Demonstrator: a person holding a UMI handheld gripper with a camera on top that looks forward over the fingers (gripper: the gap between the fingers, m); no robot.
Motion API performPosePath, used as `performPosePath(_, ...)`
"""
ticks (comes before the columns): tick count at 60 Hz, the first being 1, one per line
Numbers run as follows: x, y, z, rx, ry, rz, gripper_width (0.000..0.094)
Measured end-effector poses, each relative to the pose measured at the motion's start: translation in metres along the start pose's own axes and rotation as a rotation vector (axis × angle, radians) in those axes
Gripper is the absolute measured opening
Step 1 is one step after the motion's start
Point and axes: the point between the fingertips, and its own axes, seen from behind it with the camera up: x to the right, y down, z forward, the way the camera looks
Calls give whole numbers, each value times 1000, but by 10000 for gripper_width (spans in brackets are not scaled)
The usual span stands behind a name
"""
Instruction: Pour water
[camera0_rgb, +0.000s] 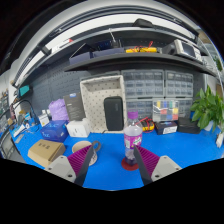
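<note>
Blue tabletop (190, 150) is spreading across the lower frame, shelving and storage drawers (150, 84) sitting behind. Gripper (116, 157) is sitting low centre, fingers apart, gripping nothing. Bottle (132, 140) is standing upright just ahead, slightly right of the gap, long axis vertical. It's looking clear, purple label, pale cap.

My tool (112, 162) has its fingers spread apart, and the bottle (132, 141) stands on the surface (185, 148) just ahead of them, nearer the right finger, with gaps at both sides. To the left of the left finger sit a cup (81, 149) and, further left, a box (45, 152). Behind the bottle a cabinet (105, 104) stands at the back, and a plant (209, 108) is far right.
</note>
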Motion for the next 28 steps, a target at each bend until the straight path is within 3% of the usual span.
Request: performPosePath(28, 29, -44, -31, 63, 86, -59, 822)
